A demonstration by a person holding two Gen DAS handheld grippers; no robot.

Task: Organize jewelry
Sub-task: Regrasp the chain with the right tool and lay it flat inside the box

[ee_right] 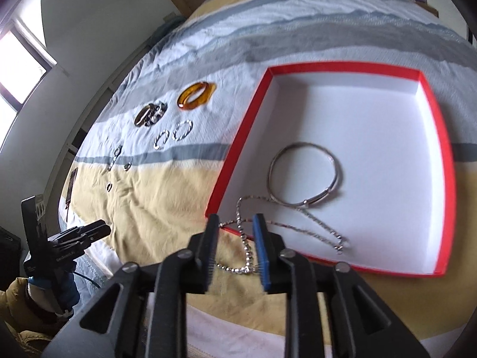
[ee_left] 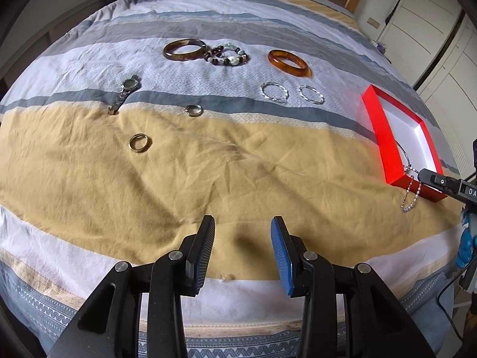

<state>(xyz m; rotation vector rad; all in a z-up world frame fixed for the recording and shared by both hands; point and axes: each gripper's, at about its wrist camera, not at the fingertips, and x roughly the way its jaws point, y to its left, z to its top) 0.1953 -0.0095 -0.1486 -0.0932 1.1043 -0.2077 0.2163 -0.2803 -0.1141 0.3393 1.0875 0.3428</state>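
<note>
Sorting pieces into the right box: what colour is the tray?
Red walls, white inside; clearest in the right wrist view.

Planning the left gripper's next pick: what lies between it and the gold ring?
Only bare yellow bedspread between the left gripper and gold ring, in the left wrist view.

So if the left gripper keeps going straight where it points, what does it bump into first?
Probably just the bedspread: the left gripper points down at its bare yellow band, with no jewelry between. The gold ring lies off to the side.
</note>
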